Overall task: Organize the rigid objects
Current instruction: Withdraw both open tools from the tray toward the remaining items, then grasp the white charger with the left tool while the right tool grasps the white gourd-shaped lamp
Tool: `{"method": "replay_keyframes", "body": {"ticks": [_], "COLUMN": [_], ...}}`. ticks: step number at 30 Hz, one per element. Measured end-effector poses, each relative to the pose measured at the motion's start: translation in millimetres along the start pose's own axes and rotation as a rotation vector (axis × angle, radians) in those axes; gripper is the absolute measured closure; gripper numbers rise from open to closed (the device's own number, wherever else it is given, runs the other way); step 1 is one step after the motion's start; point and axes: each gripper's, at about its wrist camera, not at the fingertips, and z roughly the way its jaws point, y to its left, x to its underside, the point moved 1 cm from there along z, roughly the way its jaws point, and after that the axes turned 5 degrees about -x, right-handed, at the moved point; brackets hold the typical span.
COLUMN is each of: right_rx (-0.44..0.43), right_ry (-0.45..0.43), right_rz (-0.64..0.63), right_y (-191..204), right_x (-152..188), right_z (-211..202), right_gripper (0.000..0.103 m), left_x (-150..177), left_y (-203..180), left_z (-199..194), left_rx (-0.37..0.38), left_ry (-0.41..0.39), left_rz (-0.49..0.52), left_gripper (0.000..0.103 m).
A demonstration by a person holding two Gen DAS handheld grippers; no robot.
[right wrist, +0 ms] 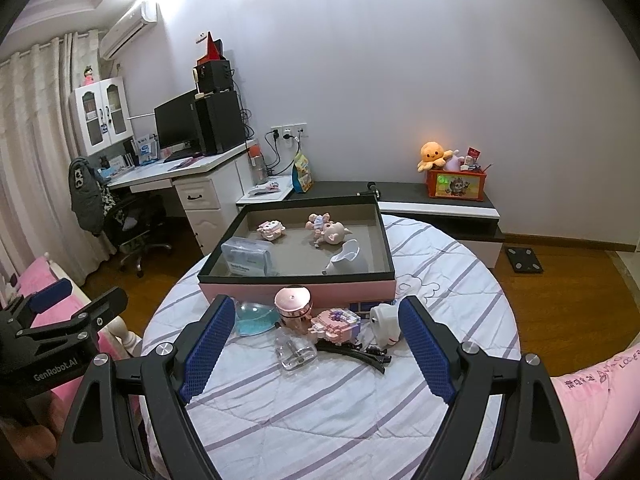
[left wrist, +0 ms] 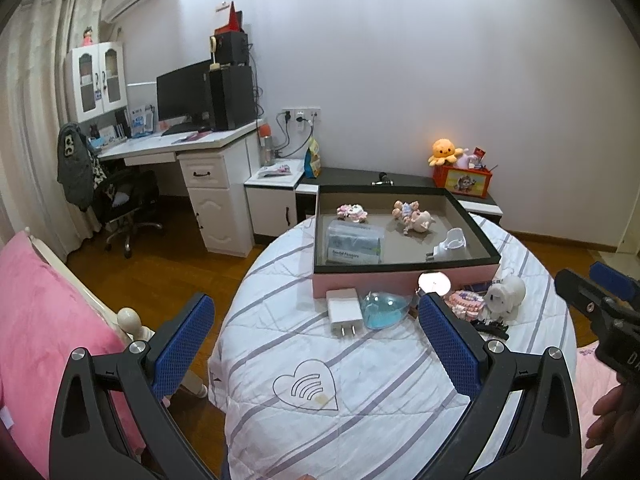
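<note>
A pink box with a black rim stands on the striped bed cover. It holds a floss pack, a pig figure, a small pink toy and a white holder. In front lie a white charger, a blue heart dish, a pink round gadget, a pink block model, a clear bottle, a black hair clip and a white figurine. My left gripper and right gripper are open and empty, just short of these items.
The bed cover drops off to wood floor on the left and behind. A pink pillow lies at the left. A desk with a monitor and a low cabinet with an orange toy box stand at the wall.
</note>
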Motion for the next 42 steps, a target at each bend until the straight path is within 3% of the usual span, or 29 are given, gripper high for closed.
{"method": "replay_keyframes", "body": {"ticks": [18, 34, 42], "right_rx": [0.084, 0.105, 0.117], "right_ry": [0.172, 0.248, 0.280], "right_rz": [0.090, 0.110, 0.114], "right_y": [-55, -84, -96], "right_x": [47, 44, 40], "right_z": [43, 99, 125], "right_gripper": [0.018, 0.018, 0.018], "left_x": [52, 48, 43], "left_y": [-4, -16, -20], "left_z": [70, 150, 184], "left_rx": [-0.004, -0.003, 0.036], "left_ry": [0.206, 0.280, 0.315], "left_rz": [0.009, 0.020, 0.014], "left_gripper": [0.000, 0.000, 0.000]}}
